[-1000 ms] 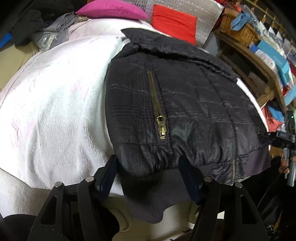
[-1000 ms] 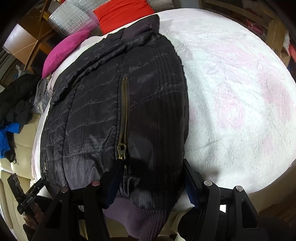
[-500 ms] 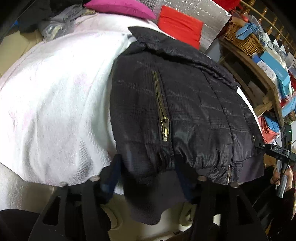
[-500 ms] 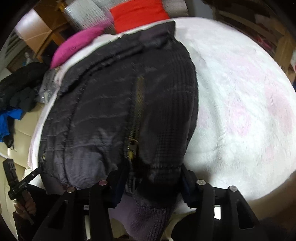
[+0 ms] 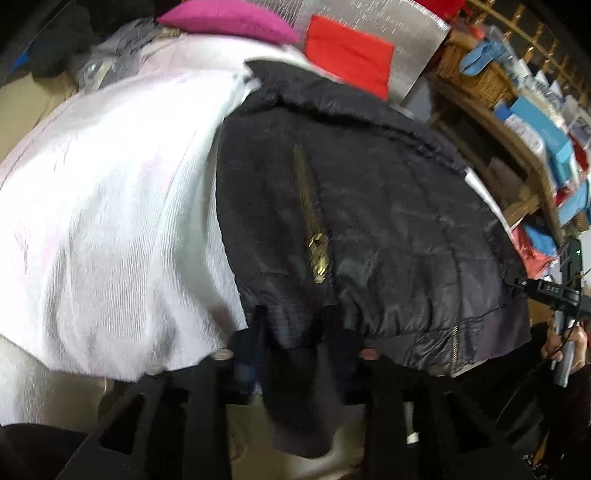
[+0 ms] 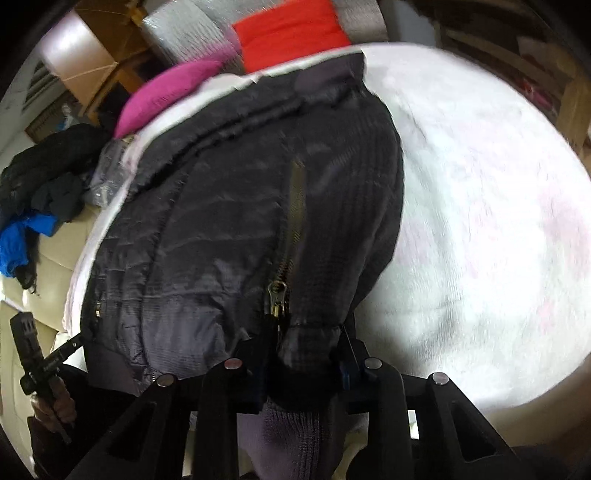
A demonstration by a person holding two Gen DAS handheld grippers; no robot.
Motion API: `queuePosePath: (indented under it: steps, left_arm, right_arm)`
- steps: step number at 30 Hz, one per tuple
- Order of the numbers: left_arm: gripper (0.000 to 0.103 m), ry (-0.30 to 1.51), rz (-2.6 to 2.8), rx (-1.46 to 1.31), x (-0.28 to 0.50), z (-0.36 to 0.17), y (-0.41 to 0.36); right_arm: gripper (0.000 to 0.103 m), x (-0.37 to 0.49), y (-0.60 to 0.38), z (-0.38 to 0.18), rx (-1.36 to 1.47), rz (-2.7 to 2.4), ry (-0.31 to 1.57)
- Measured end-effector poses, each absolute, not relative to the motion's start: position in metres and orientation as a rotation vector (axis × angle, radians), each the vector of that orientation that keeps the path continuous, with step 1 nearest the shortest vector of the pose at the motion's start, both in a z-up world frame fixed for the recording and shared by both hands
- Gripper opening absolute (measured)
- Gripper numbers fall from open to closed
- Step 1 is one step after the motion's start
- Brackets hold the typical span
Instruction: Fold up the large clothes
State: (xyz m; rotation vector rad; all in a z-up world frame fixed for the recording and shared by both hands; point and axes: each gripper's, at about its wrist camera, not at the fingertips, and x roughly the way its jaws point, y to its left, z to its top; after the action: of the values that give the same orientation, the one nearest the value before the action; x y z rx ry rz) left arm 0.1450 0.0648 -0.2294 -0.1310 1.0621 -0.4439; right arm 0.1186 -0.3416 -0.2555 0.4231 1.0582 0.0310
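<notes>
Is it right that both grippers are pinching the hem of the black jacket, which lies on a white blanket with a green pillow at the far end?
Not quite. The pillow is magenta, not green, as the left wrist view shows. The rest holds: left gripper and right gripper both pinch the black jacket hem on the white blanket.

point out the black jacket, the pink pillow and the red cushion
black jacket point(image 5: 388, 229), left wrist view, on the quilted front panel
pink pillow point(image 5: 229, 20), left wrist view, on the middle of its top
red cushion point(image 6: 291, 31), right wrist view, on the middle of its face
</notes>
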Motion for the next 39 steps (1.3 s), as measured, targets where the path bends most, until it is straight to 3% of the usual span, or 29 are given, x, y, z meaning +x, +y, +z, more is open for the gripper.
queuePosePath:
  steps: [1,3,4,5,6,9,13,14,15,16,19,23,27,29,31,33,36,38,39]
  left_arm:
    - [0.062,1.079,-0.444,-0.134,0.145,-0.231,0.064]
    - [0.065,1.109,-0.449,-0.138,0.146,-0.235,0.062]
    - [0.065,1.117,-0.442,-0.127,0.146,-0.237,0.061]
    - [0.064,1.128,-0.444,-0.125,0.146,-0.238,0.06]
    - [0.064,1.137,-0.45,-0.127,0.145,-0.24,0.059]
    - [0.063,1.133,-0.482,-0.131,0.142,-0.239,0.058]
    - [0.033,1.134,-0.5,-0.149,0.142,-0.238,0.056]
    - [0.026,1.134,-0.503,-0.156,0.143,-0.239,0.056]
    - [0.025,1.132,-0.505,-0.158,0.143,-0.239,0.056]
    - [0.025,1.131,-0.507,-0.158,0.143,-0.239,0.058]
    - [0.026,1.142,-0.515,-0.156,0.144,-0.241,0.058]
    - [0.049,1.191,-0.561,-0.161,0.144,-0.245,0.053]
    - [0.049,1.196,-0.572,-0.109,0.141,-0.246,0.045]
    - [0.032,1.198,-0.56,-0.134,0.143,-0.246,0.048]
    - [0.022,1.208,-0.541,-0.162,0.146,-0.249,0.054]
    - [0.022,1.21,-0.542,-0.185,0.147,-0.25,0.057]
    - [0.029,1.225,-0.536,-0.17,0.146,-0.254,0.058]
    - [0.049,1.247,-0.559,-0.18,0.147,-0.255,0.053]
    - [0.05,1.244,-0.57,-0.169,0.145,-0.254,0.05]
  right_arm:
    - [0.034,0.12,-0.343,-0.258,0.436,0.029,1.078]
    - [0.037,0.119,-0.346,-0.259,0.459,0.023,1.09]
    - [0.05,0.12,-0.347,-0.26,0.465,0.023,1.094]
    - [0.071,0.118,-0.349,-0.261,0.479,0.029,1.102]
    - [0.075,0.118,-0.349,-0.263,0.492,0.037,1.12]
    - [0.075,0.11,-0.348,-0.265,0.465,0.053,1.14]
    - [0.072,0.109,-0.339,-0.272,0.436,0.089,1.188]
    - [0.062,0.11,-0.338,-0.278,0.45,0.098,1.218]
    - [0.06,0.11,-0.339,-0.284,0.475,0.112,1.25]
    - [0.058,0.109,-0.338,-0.288,0.483,0.112,1.269]
    - [0.037,0.104,-0.333,-0.282,0.445,0.129,1.249]
    - [0.026,0.093,-0.328,-0.27,0.428,0.132,1.197]
    - [0.026,0.082,-0.327,-0.251,0.438,0.231,1.085]
    - [0.026,0.086,-0.33,-0.261,0.451,0.208,1.136]
    - [0.029,0.09,-0.335,-0.276,0.488,0.182,1.213]
    - [0.029,0.092,-0.335,-0.28,0.493,0.173,1.237]
    - [0.034,0.095,-0.331,-0.282,0.485,0.171,1.241]
    - [0.039,0.097,-0.326,-0.287,0.49,0.166,1.249]
    - [0.04,0.097,-0.325,-0.288,0.486,0.163,1.251]
